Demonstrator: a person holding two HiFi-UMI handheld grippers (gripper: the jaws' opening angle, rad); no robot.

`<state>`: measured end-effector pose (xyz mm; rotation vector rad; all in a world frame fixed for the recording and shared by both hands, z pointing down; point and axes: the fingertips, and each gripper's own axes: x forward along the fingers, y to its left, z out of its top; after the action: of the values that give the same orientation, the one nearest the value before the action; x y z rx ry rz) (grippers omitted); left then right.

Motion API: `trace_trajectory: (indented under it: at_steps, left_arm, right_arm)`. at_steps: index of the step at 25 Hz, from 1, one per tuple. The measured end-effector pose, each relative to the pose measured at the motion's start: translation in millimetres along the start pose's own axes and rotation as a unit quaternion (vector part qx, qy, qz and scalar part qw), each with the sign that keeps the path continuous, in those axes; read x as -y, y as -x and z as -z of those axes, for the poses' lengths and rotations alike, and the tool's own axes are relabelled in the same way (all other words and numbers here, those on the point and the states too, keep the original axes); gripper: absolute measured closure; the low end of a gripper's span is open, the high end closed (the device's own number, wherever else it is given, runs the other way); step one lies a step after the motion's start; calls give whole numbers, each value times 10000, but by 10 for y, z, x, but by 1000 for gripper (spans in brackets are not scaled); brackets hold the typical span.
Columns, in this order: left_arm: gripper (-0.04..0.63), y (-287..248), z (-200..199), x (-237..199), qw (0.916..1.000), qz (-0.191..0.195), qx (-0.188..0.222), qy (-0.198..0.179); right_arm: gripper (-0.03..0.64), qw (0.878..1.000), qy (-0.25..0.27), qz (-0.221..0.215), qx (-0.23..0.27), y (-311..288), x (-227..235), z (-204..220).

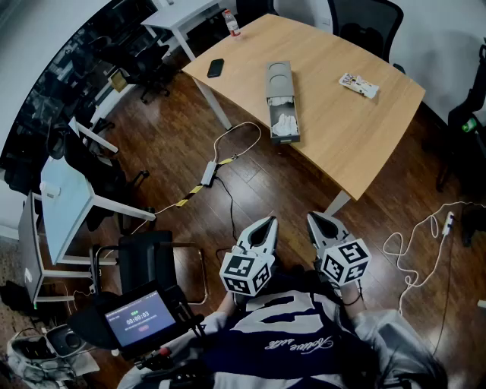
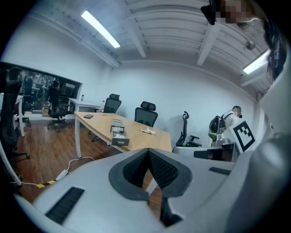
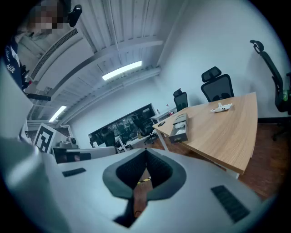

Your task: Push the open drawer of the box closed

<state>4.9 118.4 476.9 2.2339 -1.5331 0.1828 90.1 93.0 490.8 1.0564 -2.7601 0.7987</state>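
Peering down through the head view, I find my arms hidden behind the marker cubes. Only the pale, tapered shells of the left gripper (image 1: 267,222) and right gripper (image 1: 313,218) show, side by side above the dark plank floor (image 1: 304,190) and well short of the table (image 1: 342,129). Each gripper's own view shows its dark ribbed pads pressed tip to tip with nothing between them, so both are clenched on air.

The box (image 1: 279,78), a slim grey rectangular case, lies on the pale wood-grain tabletop. Its drawer (image 1: 284,123) is pulled out toward me and reaches nearly to the table's near edge. Something white and crumpled lies in the drawer (cloth or paper, I cannot tell at this range).

A flat black phone (image 1: 216,67) rests near the table's left corner. A small bottle (image 1: 231,23) at the far corner is too blurred to read. A white packet (image 1: 358,84) lies to the right of the box, its print too small to make out.

A black office chair (image 1: 364,23) behind the table is cropped by the frame's top. A thin white cable (image 1: 237,140) loops across the floor to a power strip (image 1: 208,173). At lower left a small screen (image 1: 140,317) glows with figures I cannot make out.
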Motion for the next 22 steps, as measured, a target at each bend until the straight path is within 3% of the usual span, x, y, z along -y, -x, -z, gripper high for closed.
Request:
trace_trajectory:
  at_steps: [7,14,22]
  left_arm:
    - [592,-52,-17,-123,9996,-60,43,270]
    - [592,-624,-259,-702,9999,-4,-93,-83]
    - [592,-1050,-702,-1485,9997,186,-115,-69]
  right_arm:
    - [627,10000,-73,-47,-13,-41,42,-1]
    - [627,9999,-115,81,36,-737,393,-236]
    - [627,9983,-154,552,-106,-1538,609,-396]
